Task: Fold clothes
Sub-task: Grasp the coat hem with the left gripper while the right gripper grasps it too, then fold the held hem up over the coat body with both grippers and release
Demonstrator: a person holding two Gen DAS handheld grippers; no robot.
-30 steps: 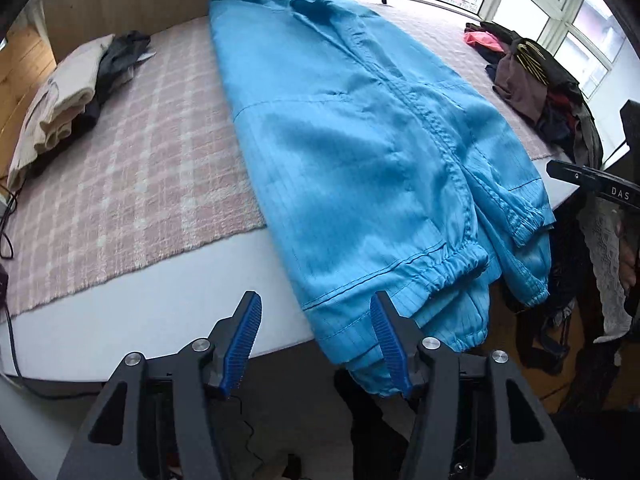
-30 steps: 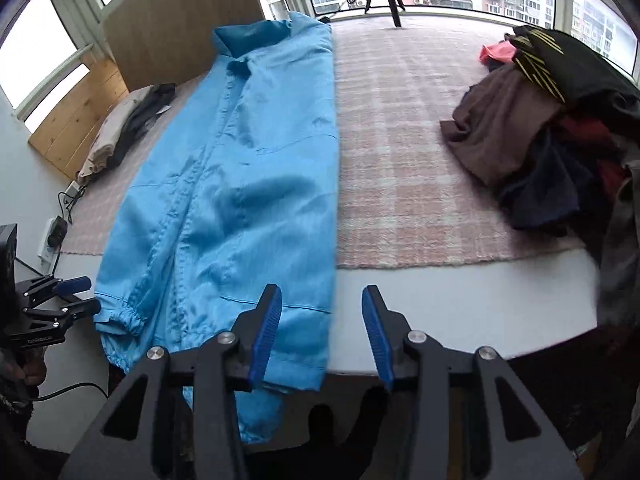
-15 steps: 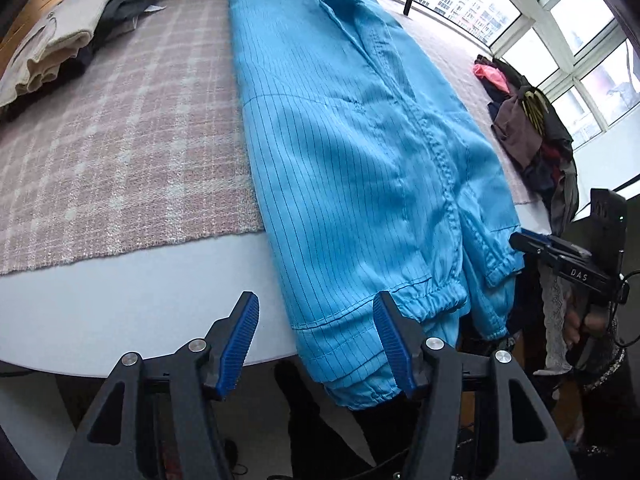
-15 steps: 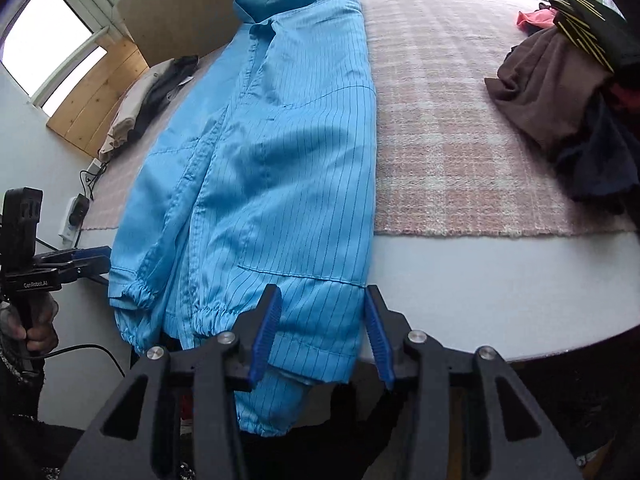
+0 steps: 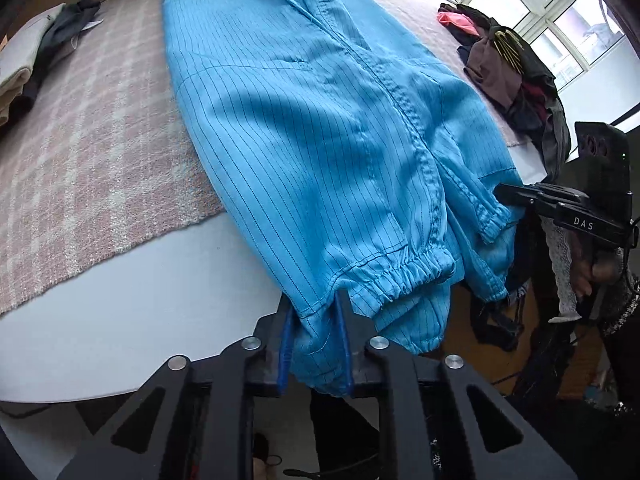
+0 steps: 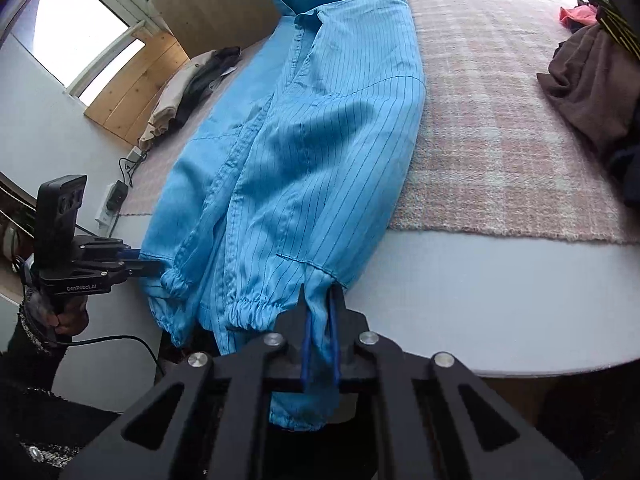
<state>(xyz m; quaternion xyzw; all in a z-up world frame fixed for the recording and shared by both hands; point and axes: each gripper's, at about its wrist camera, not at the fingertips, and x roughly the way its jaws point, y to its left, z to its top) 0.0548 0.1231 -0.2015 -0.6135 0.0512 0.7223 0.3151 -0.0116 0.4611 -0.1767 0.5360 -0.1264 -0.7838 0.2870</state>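
A long blue pinstriped coat (image 5: 312,128) lies collar-away on the table, with its elastic cuffs and hem hanging over the near edge. My left gripper (image 5: 315,320) is at the hem's left corner. Its jaws are closing, and the blue pads press on hem fabric between them. In the right wrist view the same coat (image 6: 320,140) shows. My right gripper (image 6: 319,312) is shut on the hem's right corner. Each gripper appears in the other's view: the right gripper (image 5: 516,196) by a cuff, the left gripper (image 6: 148,266) at the coat's left edge.
A pink plaid blanket (image 5: 80,140) covers the white table (image 5: 140,300). A heap of dark clothes (image 5: 516,76) sits at the right. Folded beige and dark clothes (image 5: 24,64) lie at the far left. A power strip (image 6: 116,196) and cable hang off the left side.
Both grippers were open near the hem. They have tipped downward and closed onto the coat's bottom edge, one at each corner.
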